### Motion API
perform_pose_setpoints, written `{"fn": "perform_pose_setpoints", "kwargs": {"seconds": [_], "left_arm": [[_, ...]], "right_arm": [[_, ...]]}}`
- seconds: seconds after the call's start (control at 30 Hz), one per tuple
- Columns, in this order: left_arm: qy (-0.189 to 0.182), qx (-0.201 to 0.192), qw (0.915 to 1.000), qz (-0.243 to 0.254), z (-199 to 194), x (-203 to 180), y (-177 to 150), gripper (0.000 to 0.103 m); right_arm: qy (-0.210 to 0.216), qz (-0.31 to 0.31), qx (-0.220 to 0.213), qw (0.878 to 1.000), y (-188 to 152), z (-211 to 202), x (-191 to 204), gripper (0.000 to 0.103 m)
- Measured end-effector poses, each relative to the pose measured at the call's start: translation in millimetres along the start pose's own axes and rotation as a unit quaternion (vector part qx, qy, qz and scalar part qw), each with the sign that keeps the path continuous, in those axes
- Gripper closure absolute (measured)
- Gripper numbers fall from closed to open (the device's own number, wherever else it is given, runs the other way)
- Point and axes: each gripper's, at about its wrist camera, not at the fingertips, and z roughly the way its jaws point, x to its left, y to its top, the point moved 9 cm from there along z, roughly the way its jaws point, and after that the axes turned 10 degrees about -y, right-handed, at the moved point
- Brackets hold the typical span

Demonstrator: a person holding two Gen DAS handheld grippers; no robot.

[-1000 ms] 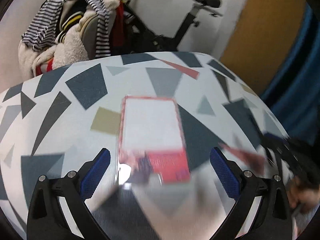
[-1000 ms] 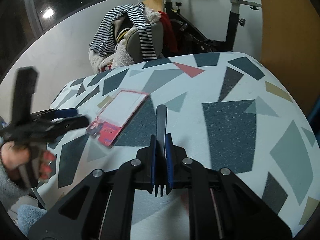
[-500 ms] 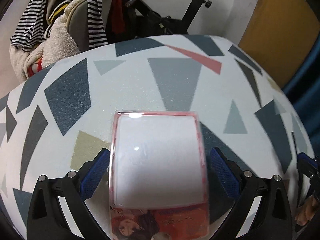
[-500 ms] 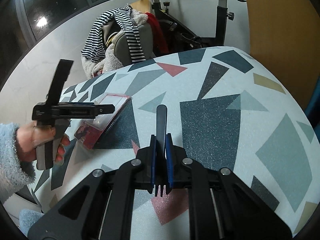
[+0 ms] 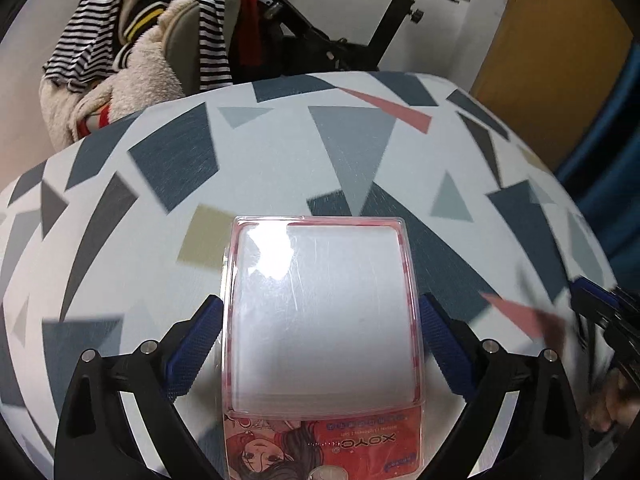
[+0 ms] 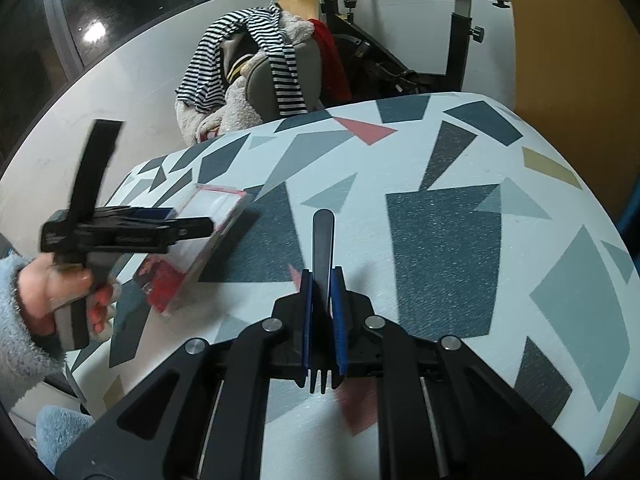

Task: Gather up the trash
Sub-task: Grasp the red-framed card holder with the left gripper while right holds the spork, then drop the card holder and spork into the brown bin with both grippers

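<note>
1. Left tongs [image 5: 320, 332]: your blue pads stand spread, one on each long edge of the blister pack [image 5: 322, 320]. Contact with those edges is not confirmed from the wrist view; they look just beside it.
2. Right tongs [image 6: 321, 320]: pressed together on a black plastic fork [image 6: 323, 248], handle pointing forward, tines back toward the camera. That piece of trash is secured.
3. Location of the pack: in the right wrist view it [image 6: 200, 248] sits tilted, far edge raised off the desk [image 6: 440, 240] and near corner low. Whether that corner touches the surface cannot be told. The left tongs [image 6: 132, 226] straddle it.
4. Condition: clear plastic shell over a white insert, red printed card at the near end. Judged light, stiff and slippery across its width.
5. Step in hand: taking up the second item, judged not yet gripped.
6. Next move calls for closing squarely across the pack's width, firm enough that it does not bow or pop out sideways, then lifting clear.
7. No bin or bag appears in either view; the drop-off point is unverified.
8. Surroundings: chair draped with clothes [image 5: 160, 40] and an exercise bike [image 6: 460, 40] beyond the desk, well apart from the work.
</note>
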Motion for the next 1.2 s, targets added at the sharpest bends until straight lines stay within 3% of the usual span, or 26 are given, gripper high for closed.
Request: {"fn": "perform_pose_setpoints", "kwargs": {"seconds": [0.37, 0.67, 1.2], "left_arm": [[0.007, -0.054, 0.9985, 0.007, -94, -16, -80, 0.009], [0.01, -0.082, 0.9966, 0.004, -146, -38, -157, 0.009], [0.002, -0.097, 0.9951, -0.02, -172, -57, -254, 0.009]], "right_arm": [[0.027, -0.024, 0.003, 0.999, -20, -27, 44, 0.09], [0.046, -0.044, 0.01, 0.998, -50, -55, 79, 0.09], [0.068, -0.085, 0.023, 0.994, -100, -90, 122, 0.09]]}}
